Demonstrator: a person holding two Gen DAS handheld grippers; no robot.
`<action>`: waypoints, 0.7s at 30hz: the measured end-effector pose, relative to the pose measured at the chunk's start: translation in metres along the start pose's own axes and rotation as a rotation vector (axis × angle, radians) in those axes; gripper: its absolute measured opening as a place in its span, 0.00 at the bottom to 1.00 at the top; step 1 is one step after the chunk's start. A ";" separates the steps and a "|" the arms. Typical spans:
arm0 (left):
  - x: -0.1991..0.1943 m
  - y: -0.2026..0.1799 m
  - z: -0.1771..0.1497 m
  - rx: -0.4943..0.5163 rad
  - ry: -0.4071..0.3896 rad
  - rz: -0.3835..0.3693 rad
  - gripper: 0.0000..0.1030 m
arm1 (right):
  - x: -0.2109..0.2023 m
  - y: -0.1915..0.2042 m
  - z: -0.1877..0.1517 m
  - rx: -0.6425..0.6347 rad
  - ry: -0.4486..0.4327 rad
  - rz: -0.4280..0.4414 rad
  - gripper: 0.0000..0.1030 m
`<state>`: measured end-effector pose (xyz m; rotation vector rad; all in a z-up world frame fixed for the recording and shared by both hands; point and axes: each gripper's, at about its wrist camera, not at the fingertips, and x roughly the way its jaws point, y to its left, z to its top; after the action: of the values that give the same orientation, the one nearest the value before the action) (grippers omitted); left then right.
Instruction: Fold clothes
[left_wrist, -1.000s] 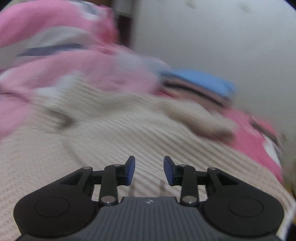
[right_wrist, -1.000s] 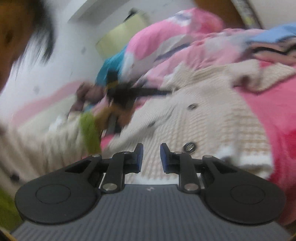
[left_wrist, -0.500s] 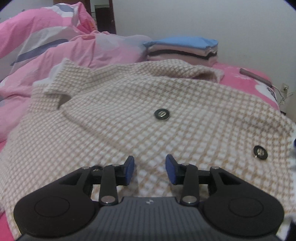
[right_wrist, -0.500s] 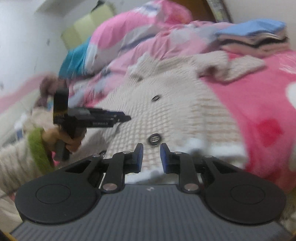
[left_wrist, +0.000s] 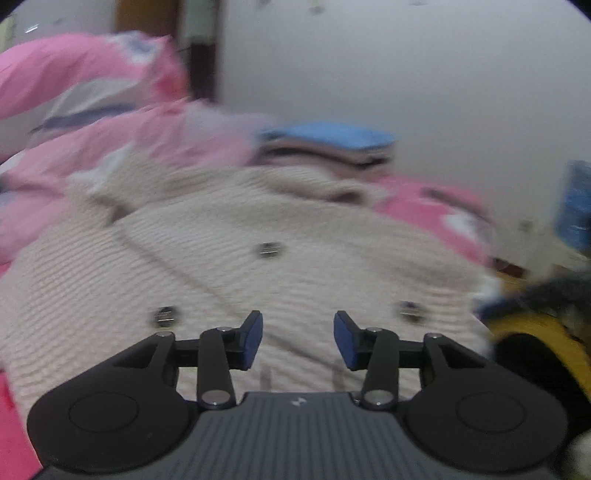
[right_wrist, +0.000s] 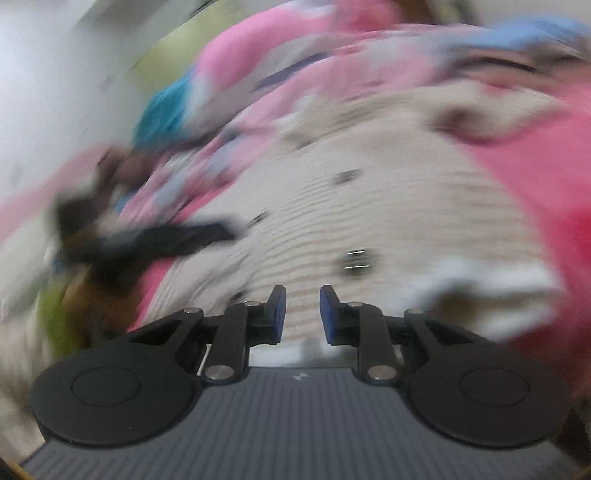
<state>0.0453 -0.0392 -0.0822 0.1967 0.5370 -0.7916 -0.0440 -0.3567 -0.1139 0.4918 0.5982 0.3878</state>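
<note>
A cream waffle-knit cardigan (left_wrist: 258, 280) with dark buttons (left_wrist: 269, 249) lies spread front-up on the pink bed. My left gripper (left_wrist: 298, 339) hovers just over its near hem. Its jaws are opening and nothing is between them. In the right wrist view the same cardigan (right_wrist: 369, 206) fills the middle, blurred. My right gripper (right_wrist: 303, 314) hangs above the hem near a button (right_wrist: 355, 260), with a narrow gap between its pads and nothing in it. The left gripper (right_wrist: 147, 240) shows as a dark blur at the garment's left edge, held by a hand.
A stack of folded clothes (left_wrist: 328, 146) with a blue piece on top sits behind the cardigan by the wall. A rumpled pink quilt (left_wrist: 92, 92) lies at the back left. The pink sheet (right_wrist: 535, 166) shows to the right. A yellow and black object (left_wrist: 535, 332) lies off the bed's right edge.
The left gripper's jaws have spread wider and it has swept sideways across the cardigan, bringing more buttons into view. The right wrist view has tilted and blurred; its jaw gap is the same.
</note>
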 end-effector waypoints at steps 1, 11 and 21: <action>-0.002 -0.013 -0.003 0.042 0.000 -0.042 0.47 | -0.010 -0.016 0.001 0.072 -0.019 -0.022 0.19; 0.013 -0.109 -0.039 0.448 0.065 -0.185 0.51 | -0.061 -0.101 -0.021 0.473 -0.143 -0.125 0.20; 0.004 -0.103 -0.035 0.437 0.075 -0.153 0.07 | -0.059 -0.081 -0.011 0.170 -0.115 -0.258 0.30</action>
<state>-0.0403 -0.1003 -0.1107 0.5950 0.4471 -1.0492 -0.0794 -0.4476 -0.1401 0.5875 0.5775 0.0630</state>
